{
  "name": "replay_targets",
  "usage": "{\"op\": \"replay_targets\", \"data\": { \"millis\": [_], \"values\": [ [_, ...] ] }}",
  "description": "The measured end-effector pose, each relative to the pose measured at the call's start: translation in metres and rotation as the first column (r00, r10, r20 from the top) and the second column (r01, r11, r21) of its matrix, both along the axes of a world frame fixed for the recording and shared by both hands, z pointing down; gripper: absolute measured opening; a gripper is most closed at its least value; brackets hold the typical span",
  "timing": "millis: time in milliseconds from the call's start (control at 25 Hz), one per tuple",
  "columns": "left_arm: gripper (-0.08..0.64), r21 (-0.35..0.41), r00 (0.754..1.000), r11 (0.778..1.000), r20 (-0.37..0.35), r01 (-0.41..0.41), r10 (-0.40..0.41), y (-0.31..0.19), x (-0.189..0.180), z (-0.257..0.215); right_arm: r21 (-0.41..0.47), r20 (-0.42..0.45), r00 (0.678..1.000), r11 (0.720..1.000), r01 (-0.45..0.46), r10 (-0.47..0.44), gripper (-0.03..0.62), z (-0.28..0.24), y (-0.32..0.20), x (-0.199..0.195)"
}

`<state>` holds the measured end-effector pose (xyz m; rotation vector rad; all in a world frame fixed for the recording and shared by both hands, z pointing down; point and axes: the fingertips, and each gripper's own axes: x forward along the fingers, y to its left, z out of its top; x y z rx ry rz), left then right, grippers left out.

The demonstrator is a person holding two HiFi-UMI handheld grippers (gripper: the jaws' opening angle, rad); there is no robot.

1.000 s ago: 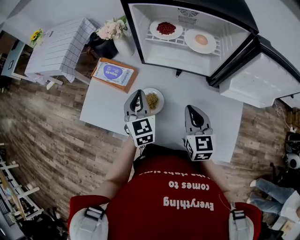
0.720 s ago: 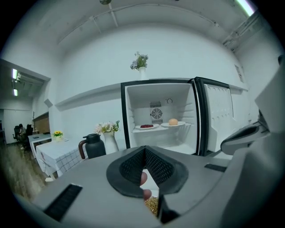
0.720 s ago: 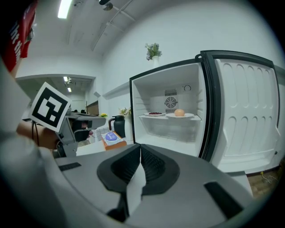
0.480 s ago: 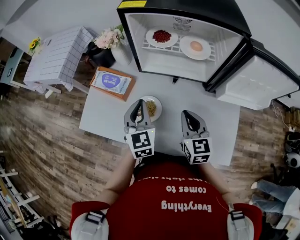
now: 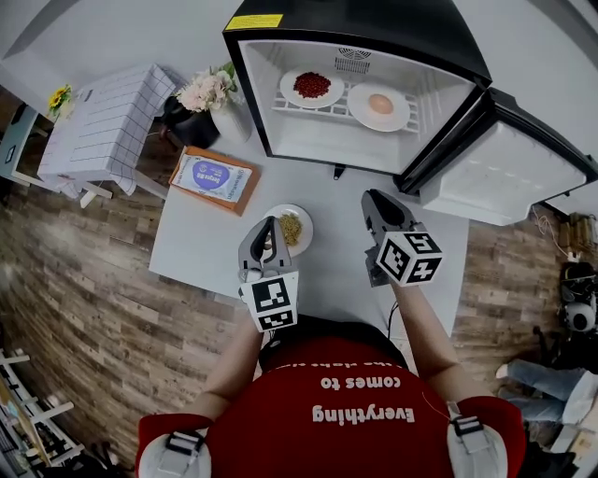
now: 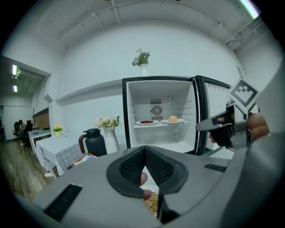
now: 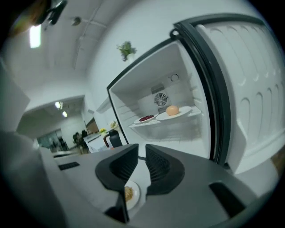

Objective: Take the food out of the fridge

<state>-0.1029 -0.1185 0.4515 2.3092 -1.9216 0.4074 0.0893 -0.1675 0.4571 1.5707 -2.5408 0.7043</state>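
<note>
Fridge point(image 5: 355, 26) standing open at back of counter point(image 5: 341, 201). On its shelf, side by side: plate of red food point(image 5: 311, 87) and plate with round orange item point(image 5: 378, 105). Plate of yellowish food point(image 5: 291, 228) out on counter, just ahead of left hand-held gripper point(image 5: 271, 224), pressed together, empty. Right hand-held gripper point(image 5: 374, 199) near fridge door point(image 5: 505, 173), jaws barely spread, just opened a crack, nothing between.

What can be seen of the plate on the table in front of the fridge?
The plate is small, round and white, smooth-looking, lying flat on the white table, apart from the open fridge. A loose heap of yellowish, grainy food covers its centre. The shut left gripper overlaps its near left edge in the head view; whether it touches the rim cannot be told.
</note>
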Motion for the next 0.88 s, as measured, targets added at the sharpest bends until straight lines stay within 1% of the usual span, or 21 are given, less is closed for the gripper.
{"op": "replay_targets", "data": {
  "millis": [40,80,120,240,320,440,560,680,760,800,880],
  "values": [
    [0.008,-0.005,1.000,1.000,-0.002,-0.003,0.003,0.000,0.001,0.001,-0.030,0.079,0.997,0.999,-0.015,0.017,0.047,-0.003,-0.009,0.003],
    [0.008,-0.010,1.000,1.000,-0.005,-0.006,0.006,0.000,0.002,0.002,-0.047,0.134,0.990,0.999,-0.027,0.033,0.073,-0.008,-0.017,0.005],
    [0.008,-0.015,1.000,1.000,-0.007,-0.010,0.010,-0.001,0.003,0.003,-0.048,0.164,0.985,0.998,-0.040,0.048,0.082,-0.013,-0.025,0.007],
    [0.008,-0.022,1.000,1.000,-0.007,-0.017,0.017,-0.007,0.005,0.007,-0.020,0.178,0.980,0.996,-0.091,0.093,0.090,-0.026,-0.047,0.014],
    [0.008,-0.028,1.000,0.999,-0.008,-0.020,0.020,-0.012,0.006,0.009,-0.017,0.184,0.975,0.993,-0.121,0.122,0.097,-0.029,-0.060,0.018],
    [0.008,-0.035,1.000,0.999,-0.013,-0.025,0.024,-0.020,0.009,0.011,-0.061,0.224,0.959,0.985,-0.162,0.172,0.121,-0.023,-0.076,0.024],
    [0.008,-0.038,0.999,0.998,-0.011,-0.040,0.040,-0.027,0.015,0.011,-0.118,0.276,0.935,0.973,-0.198,0.224,0.139,-0.013,-0.089,0.030],
    [0.008,-0.042,0.997,0.997,-0.031,-0.072,0.071,-0.039,0.029,0.009,-0.172,0.343,0.899,0.959,-0.225,0.272,0.143,-0.005,-0.102,0.038],
    [0.008,-0.045,0.994,0.994,-0.054,-0.097,0.094,-0.048,0.041,0.006,-0.206,0.392,0.866,0.947,-0.245,0.309,0.143,-0.003,-0.110,0.045],
    [0.008,-0.045,0.992,0.993,-0.062,-0.110,0.107,-0.052,0.047,0.004,-0.222,0.423,0.845,0.941,-0.254,0.328,0.143,-0.002,-0.113,0.048],
    [0.008,-0.044,0.989,0.990,-0.064,-0.137,0.134,-0.059,0.056,0.002,-0.259,0.501,0.788,0.931,-0.258,0.358,0.144,-0.001,-0.121,0.053]
  ]
}}
